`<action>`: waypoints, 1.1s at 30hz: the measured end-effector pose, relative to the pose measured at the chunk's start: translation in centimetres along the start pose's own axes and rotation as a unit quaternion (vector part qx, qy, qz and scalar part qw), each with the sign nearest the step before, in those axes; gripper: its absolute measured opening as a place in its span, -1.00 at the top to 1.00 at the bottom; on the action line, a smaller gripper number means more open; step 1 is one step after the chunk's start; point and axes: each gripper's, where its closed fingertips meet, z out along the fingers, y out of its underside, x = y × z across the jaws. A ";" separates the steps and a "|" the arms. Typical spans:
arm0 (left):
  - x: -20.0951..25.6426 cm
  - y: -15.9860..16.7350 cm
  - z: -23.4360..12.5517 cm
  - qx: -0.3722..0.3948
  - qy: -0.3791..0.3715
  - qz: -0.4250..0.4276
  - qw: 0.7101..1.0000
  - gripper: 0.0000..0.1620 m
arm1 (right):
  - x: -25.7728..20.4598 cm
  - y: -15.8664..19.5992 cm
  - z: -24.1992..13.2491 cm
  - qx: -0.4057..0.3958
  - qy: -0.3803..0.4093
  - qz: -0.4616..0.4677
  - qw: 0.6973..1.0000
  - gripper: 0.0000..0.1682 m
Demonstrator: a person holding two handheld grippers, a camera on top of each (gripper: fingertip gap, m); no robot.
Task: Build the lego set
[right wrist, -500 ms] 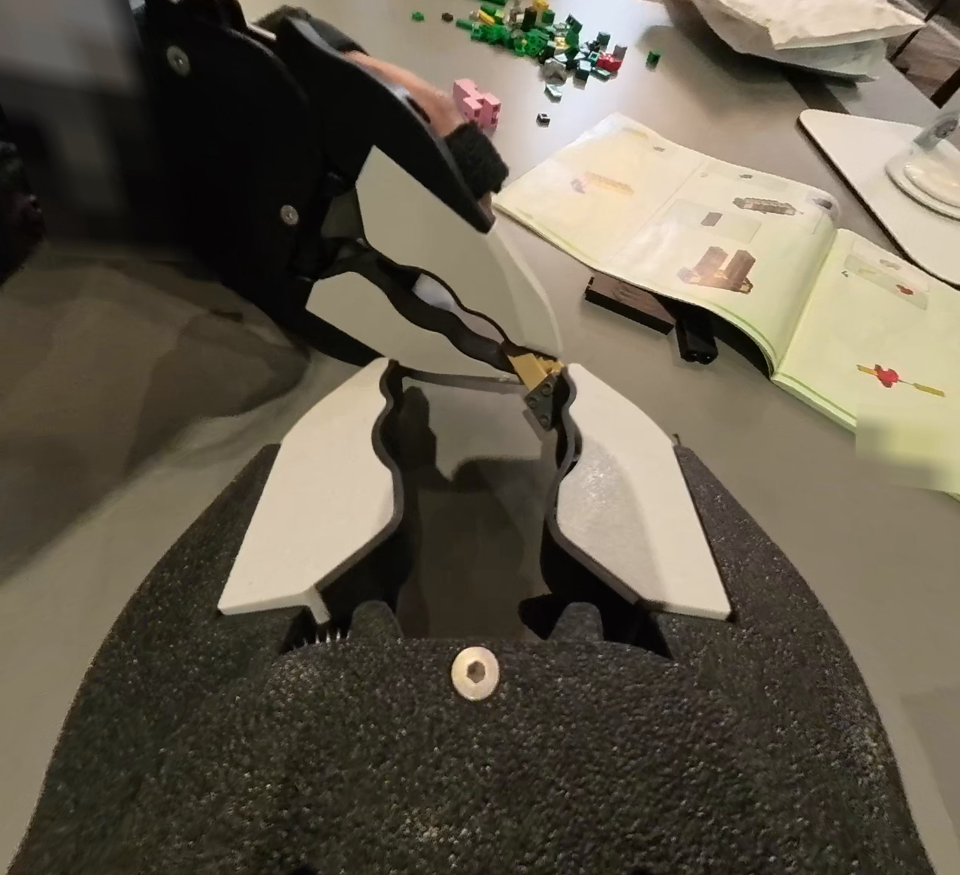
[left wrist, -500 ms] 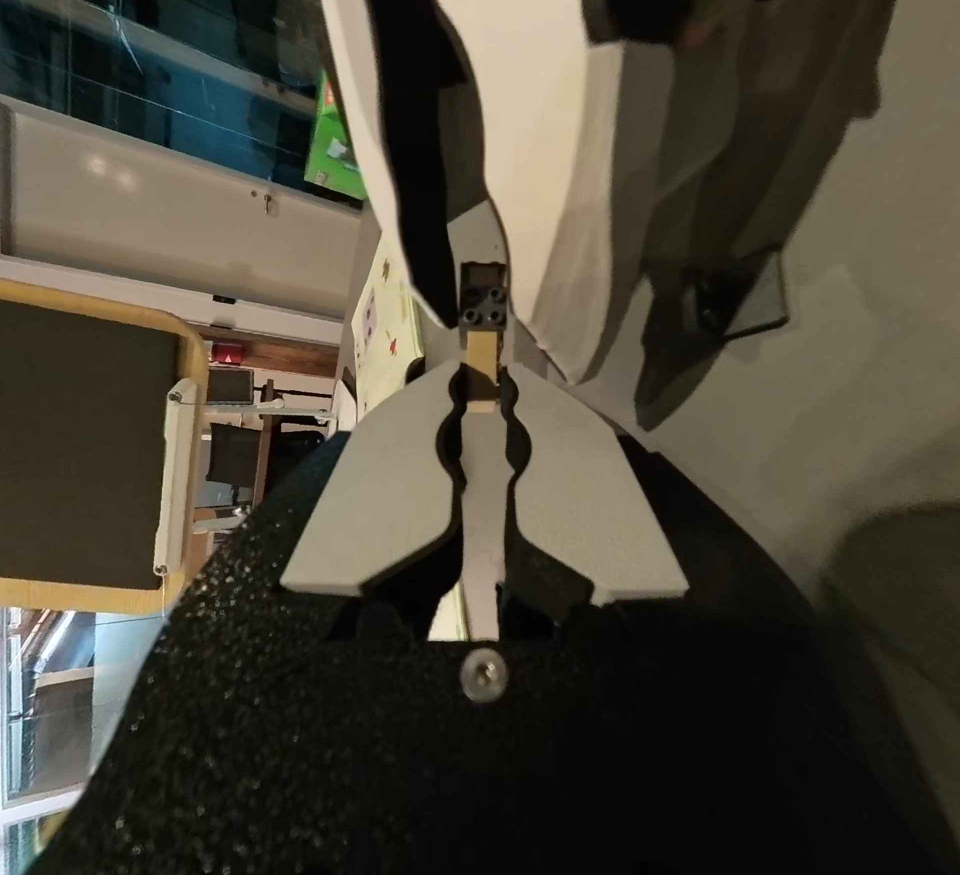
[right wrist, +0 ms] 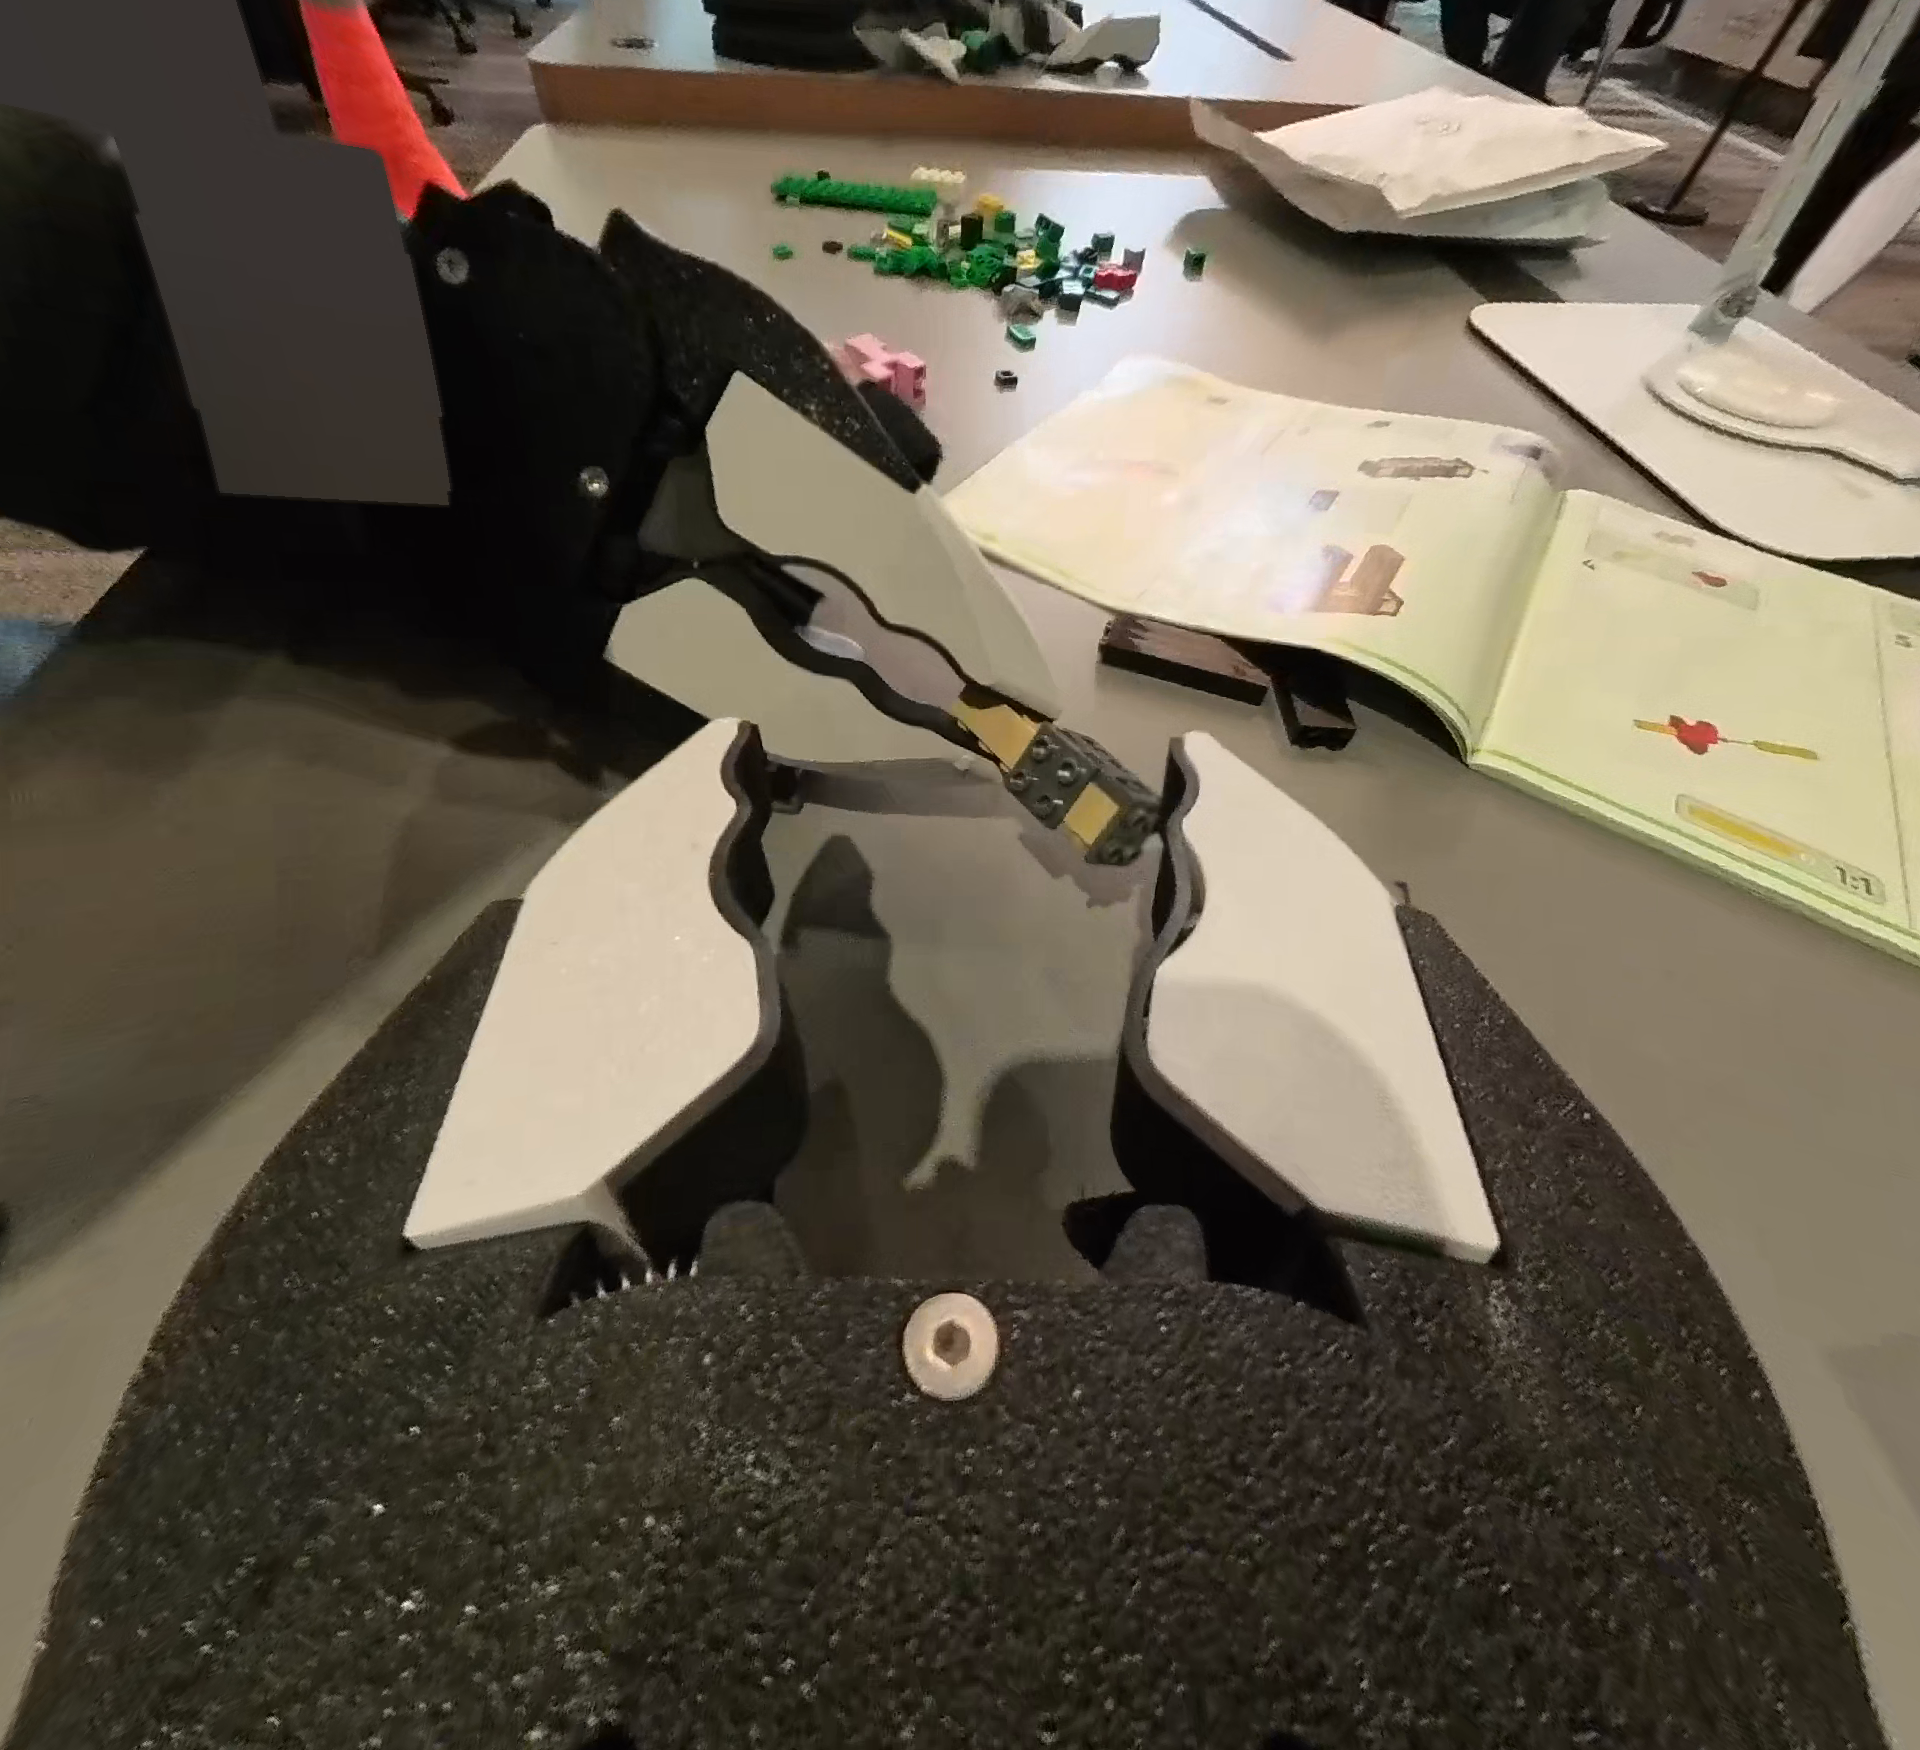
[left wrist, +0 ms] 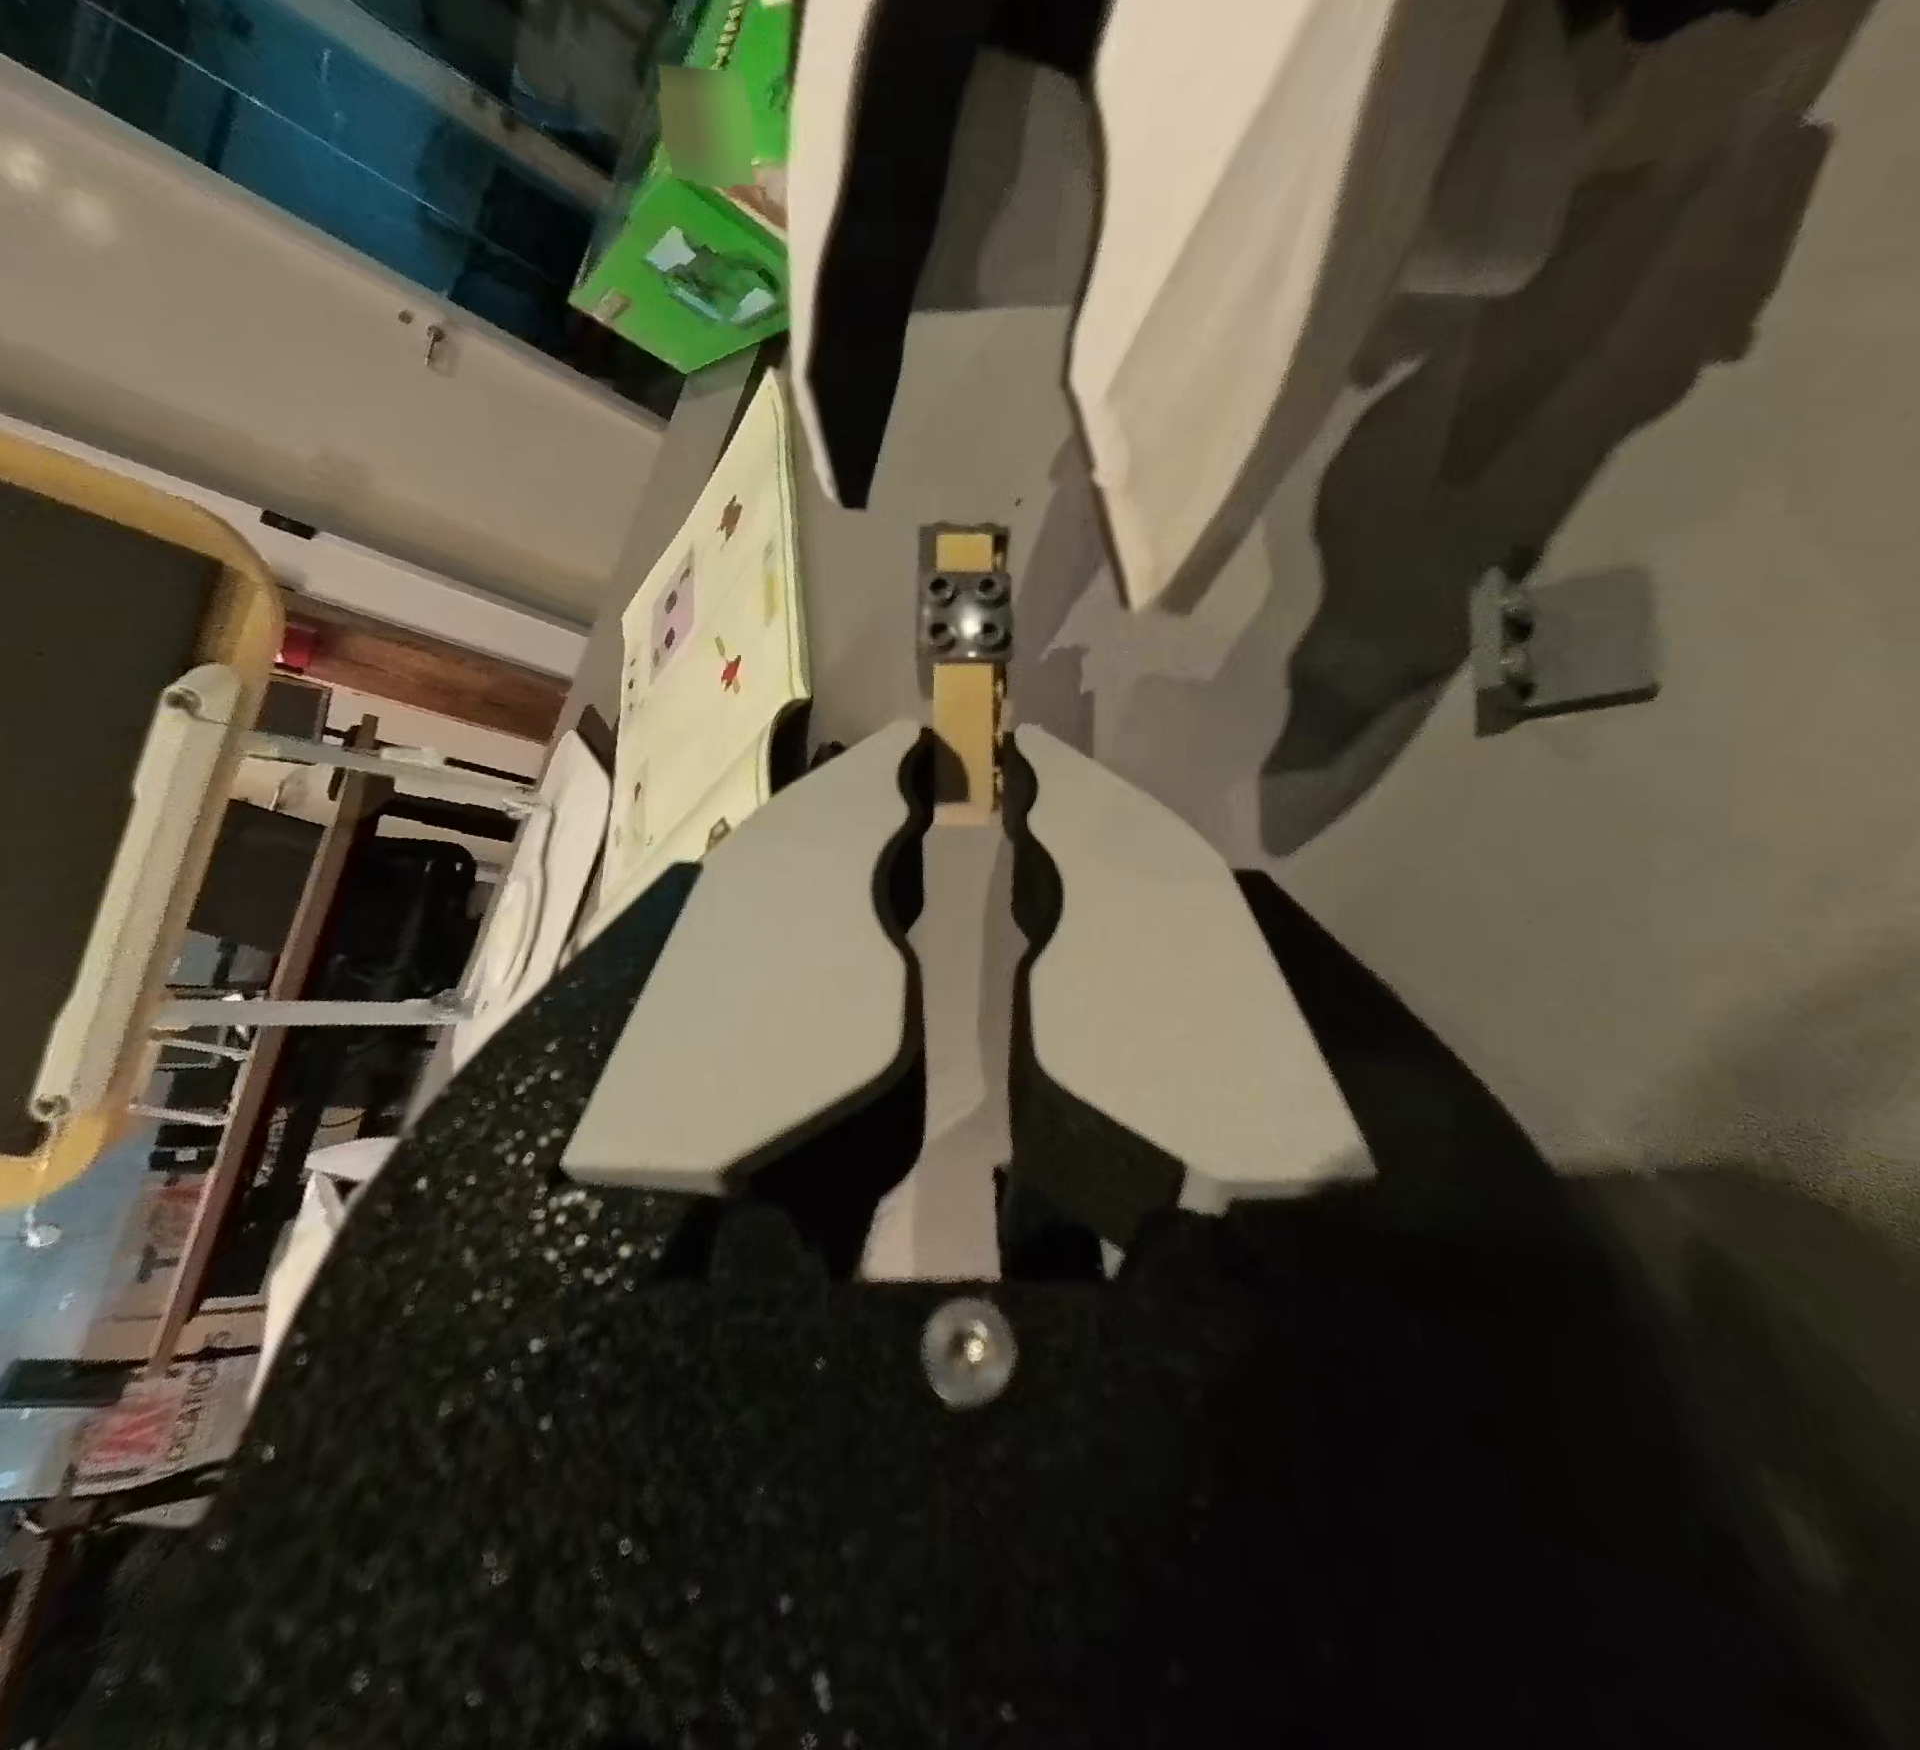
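My left gripper [left wrist: 961,750] is shut on a small lego assembly [left wrist: 966,625], a tan bar with a dark grey studded brick on it, held above the grey table [right wrist: 1558,1129]. In the right wrist view the left gripper [right wrist: 997,713] reaches in from the left with the assembly [right wrist: 1081,791] sticking out of its tips. My right gripper [right wrist: 961,755] is open and empty, and the assembly's end hangs just inside its right fingertip [right wrist: 1179,765]. In the left wrist view the right gripper [left wrist: 982,495] sits beyond the assembly with its jaws apart.
A pile of loose green and mixed bricks [right wrist: 987,246] and a pink piece [right wrist: 883,365] lie farther back. An open instruction booklet [right wrist: 1351,578] covers dark brown pieces [right wrist: 1184,661] at right. A grey plate piece [left wrist: 1558,651], a green box [left wrist: 686,266], a white bag [right wrist: 1434,162] and a stand base [right wrist: 1714,412] are nearby. One gripper's finger ends stand about 4 centimeters off the other's. The grey plate piece [left wrist: 1558,651] is about 5 centimeters from my right fingertips.
The right gripper has drawn back from the assembly and its jaws stand wider apart. More of the dark brick and tan bar shows past the left gripper's tips.
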 end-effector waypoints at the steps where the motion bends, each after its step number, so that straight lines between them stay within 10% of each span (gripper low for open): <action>1: 0.0 0.0 0.0 0.001 0.001 -0.006 1.000 0.86 | 0.0 0.0 0.0 -0.001 0.000 -0.001 1.000 0.15; 17: -0.7 0.8 0.0 0.005 0.020 -0.084 0.996 0.86 | -0.3 -0.6 -1.6 0.043 0.019 -0.076 0.996 0.50; 33: 1.7 -0.4 -0.7 0.040 0.093 -0.031 0.994 0.86 | 0.5 1.9 -0.6 -0.117 0.111 -0.220 0.962 0.43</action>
